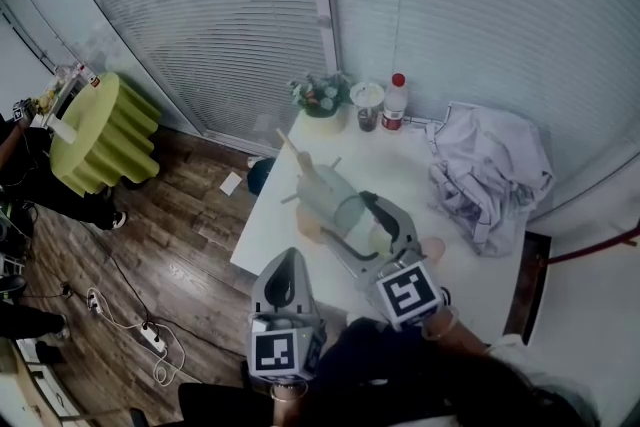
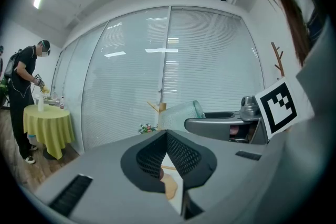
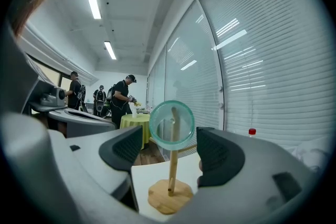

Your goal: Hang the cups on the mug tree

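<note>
A wooden mug tree (image 1: 300, 177) stands on the white table (image 1: 470, 265). A clear greenish glass cup (image 1: 338, 199) lies sideways over one of its pegs. In the right gripper view the cup (image 3: 171, 122) faces me end-on in front of the tree's post (image 3: 172, 170), and my right gripper (image 3: 170, 149) is open with its pads apart from the glass on both sides. In the head view the right gripper (image 1: 358, 223) sits just behind the cup. My left gripper (image 1: 288, 260) hangs shut and empty at the table's near left edge, its jaws (image 2: 167, 136) meeting at the tips.
At the table's far end stand a small potted plant (image 1: 322, 95), a lidded drink cup (image 1: 367, 103) and a red-capped bottle (image 1: 396, 102). A crumpled white cloth (image 1: 490, 170) covers the right side. A pink disc (image 1: 432, 248) lies near my right gripper. A yellow-green table (image 1: 95, 130) and people are across the room.
</note>
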`<state>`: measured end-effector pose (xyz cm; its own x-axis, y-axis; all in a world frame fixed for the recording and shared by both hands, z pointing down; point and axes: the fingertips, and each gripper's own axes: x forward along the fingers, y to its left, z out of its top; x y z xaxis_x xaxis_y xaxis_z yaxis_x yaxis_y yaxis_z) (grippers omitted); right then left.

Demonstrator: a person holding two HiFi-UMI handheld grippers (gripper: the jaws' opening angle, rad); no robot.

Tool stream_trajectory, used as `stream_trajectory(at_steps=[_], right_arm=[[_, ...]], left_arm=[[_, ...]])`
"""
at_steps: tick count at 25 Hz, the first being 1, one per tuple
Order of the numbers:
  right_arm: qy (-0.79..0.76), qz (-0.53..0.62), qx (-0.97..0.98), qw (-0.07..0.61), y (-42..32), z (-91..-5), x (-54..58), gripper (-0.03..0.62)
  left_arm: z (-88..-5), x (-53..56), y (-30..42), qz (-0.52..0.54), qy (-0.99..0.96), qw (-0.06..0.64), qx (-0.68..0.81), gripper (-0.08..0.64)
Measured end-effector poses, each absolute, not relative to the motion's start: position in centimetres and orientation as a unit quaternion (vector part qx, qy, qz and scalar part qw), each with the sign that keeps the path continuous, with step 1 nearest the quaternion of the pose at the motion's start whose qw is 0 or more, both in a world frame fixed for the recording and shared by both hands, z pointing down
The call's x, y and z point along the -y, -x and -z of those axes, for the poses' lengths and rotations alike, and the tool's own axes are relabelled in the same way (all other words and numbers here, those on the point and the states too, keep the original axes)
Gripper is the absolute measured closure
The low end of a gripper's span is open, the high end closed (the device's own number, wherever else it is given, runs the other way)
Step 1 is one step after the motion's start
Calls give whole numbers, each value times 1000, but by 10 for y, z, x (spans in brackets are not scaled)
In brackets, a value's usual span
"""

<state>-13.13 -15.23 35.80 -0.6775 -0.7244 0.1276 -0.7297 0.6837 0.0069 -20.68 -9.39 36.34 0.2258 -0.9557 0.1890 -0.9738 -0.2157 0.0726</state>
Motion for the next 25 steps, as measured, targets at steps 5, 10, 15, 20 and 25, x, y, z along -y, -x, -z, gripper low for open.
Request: stream_trajectory(at_steps=[5, 10, 15, 20, 25], right_arm=[[-402, -34, 913, 57, 125, -361, 147, 279], [-398, -65, 914, 34, 121, -357, 138, 281], [-404, -58, 912, 40, 113, -357, 131, 293], [-410, -54, 910, 39, 105, -355, 122, 320], [-412, -50, 909, 36, 98, -352, 112, 362]], left_arm=[[-362, 87, 202, -51, -782, 87, 615, 558], [-361, 78, 195, -52, -786, 84, 610, 558], [-360, 70, 193, -49, -784, 83, 613, 558], [-358, 62, 185, -47, -786, 82, 610, 558], [-358, 52, 178, -44, -788, 82, 609, 558]])
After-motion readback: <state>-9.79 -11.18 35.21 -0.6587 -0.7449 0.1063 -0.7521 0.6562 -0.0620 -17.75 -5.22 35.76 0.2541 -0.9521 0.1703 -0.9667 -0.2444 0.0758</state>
